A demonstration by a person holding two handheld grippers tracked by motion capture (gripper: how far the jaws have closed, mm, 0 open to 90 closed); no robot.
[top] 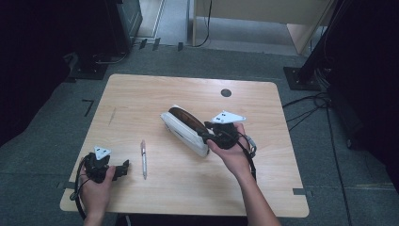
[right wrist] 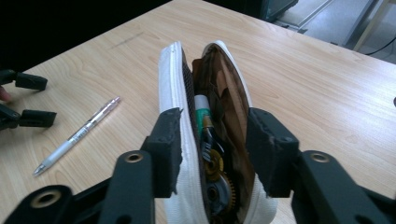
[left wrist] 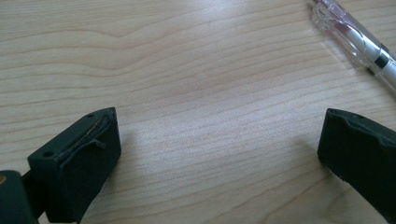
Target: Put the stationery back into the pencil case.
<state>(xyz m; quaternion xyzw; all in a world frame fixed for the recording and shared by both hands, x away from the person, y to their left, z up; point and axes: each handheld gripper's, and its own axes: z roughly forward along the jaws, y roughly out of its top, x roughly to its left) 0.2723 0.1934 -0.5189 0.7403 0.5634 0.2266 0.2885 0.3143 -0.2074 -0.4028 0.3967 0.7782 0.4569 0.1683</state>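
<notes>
We start with the desk (top: pixel 141 94), a pale wooden top that carries everything here. On it, a little right of the middle, lies the white pencil case (top: pixel 184 131), unzipped along its upper seam, and our right tongs (right wrist: pixel 212 149) pinch it at the near end, one jaw pressed on each outer wall. We judge it soft and light: the fabric walls give under the jaws, so a squeeze across both sides narrows the mouth, and one on the zip edge would likely hold it open better. The cloth should not slip, though a full case may sag if lifted by one end.

Inside, in the right gripper view, we see a brown lining, a white and green tube (right wrist: pixel 201 108) and some dark round pieces with gold rims (right wrist: pixel 215 165) lower down; what those are we cannot tell.

The pen (top: pixel 143 159), clear and white, lies apart from the case on its left, slim, hard and apt to roll. Our left tongs (left wrist: pixel 219 149) rest just beside it, spread wide with nothing between.
</notes>
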